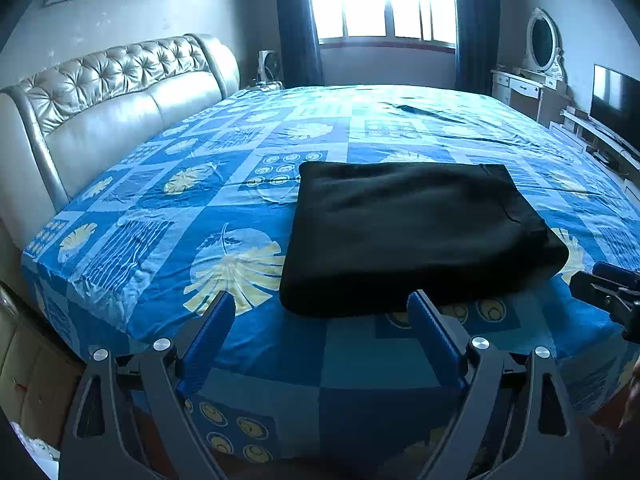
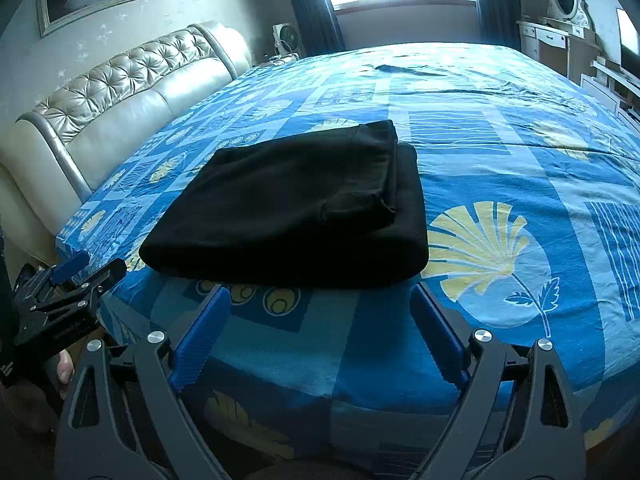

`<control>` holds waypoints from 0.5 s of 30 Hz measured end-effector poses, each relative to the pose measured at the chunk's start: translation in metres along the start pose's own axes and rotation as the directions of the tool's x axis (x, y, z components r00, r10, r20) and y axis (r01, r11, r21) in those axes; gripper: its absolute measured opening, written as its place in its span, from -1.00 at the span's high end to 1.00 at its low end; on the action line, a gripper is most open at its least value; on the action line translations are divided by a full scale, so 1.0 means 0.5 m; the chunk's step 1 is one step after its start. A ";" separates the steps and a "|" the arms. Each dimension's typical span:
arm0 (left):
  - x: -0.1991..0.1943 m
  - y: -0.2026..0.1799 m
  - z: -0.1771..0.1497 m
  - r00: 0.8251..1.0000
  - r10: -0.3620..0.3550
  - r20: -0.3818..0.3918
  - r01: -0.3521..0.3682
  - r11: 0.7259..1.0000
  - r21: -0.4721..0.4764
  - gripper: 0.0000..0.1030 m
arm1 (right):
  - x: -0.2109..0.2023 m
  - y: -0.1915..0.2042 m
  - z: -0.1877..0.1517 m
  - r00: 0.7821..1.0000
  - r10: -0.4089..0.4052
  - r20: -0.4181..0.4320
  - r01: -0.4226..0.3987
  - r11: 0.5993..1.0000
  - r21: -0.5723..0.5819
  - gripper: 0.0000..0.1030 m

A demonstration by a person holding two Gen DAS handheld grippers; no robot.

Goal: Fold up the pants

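Black pants lie folded into a thick rectangle on the blue patterned bed sheet, near the bed's front edge. In the right wrist view the same pants show a smaller top layer folded over a wider one. My left gripper hangs just short of the pants' near edge, jaws wide apart, nothing between them. My right gripper sits likewise before the near edge, open and empty. Each gripper also shows at the side of the other's view: the right gripper, the left gripper.
A tufted cream headboard runs along the bed's left side. A bright window with dark curtains is at the far end. At the right stand a white dresser with an oval mirror and a television. A fan sits beside the headboard.
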State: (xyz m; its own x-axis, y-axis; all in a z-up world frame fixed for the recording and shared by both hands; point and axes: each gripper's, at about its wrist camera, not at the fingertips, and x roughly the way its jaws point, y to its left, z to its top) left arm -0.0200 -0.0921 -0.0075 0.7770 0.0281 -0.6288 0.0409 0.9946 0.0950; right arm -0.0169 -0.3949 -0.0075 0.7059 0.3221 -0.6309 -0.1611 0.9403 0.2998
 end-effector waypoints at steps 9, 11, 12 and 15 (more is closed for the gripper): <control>0.008 0.008 0.001 0.998 -0.051 -0.034 0.050 0.998 -0.039 -0.68 | 0.007 0.006 -0.004 1.000 0.005 -0.015 -0.006 1.000 -0.006 -0.77; 0.008 0.008 -0.001 0.997 -0.060 -0.041 0.058 0.997 -0.049 -0.68 | 0.009 0.007 -0.006 1.000 0.008 -0.020 -0.008 1.000 -0.005 -0.77; 0.007 0.008 -0.001 0.997 -0.062 -0.039 0.060 0.997 -0.051 -0.68 | 0.011 0.006 -0.006 1.000 0.010 -0.025 -0.010 1.000 -0.006 -0.77; 0.003 0.007 -0.001 0.997 -0.072 -0.035 0.070 0.996 -0.055 -0.69 | 0.014 0.006 -0.008 0.999 0.012 -0.030 -0.012 1.000 -0.006 -0.77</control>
State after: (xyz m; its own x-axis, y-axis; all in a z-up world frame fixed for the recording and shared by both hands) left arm -0.0190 -0.0887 -0.0082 0.7495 -0.0404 -0.6608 0.0606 0.9981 0.0078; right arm -0.0152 -0.3892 -0.0137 0.6829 0.3363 -0.6485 -0.1735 0.9370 0.3032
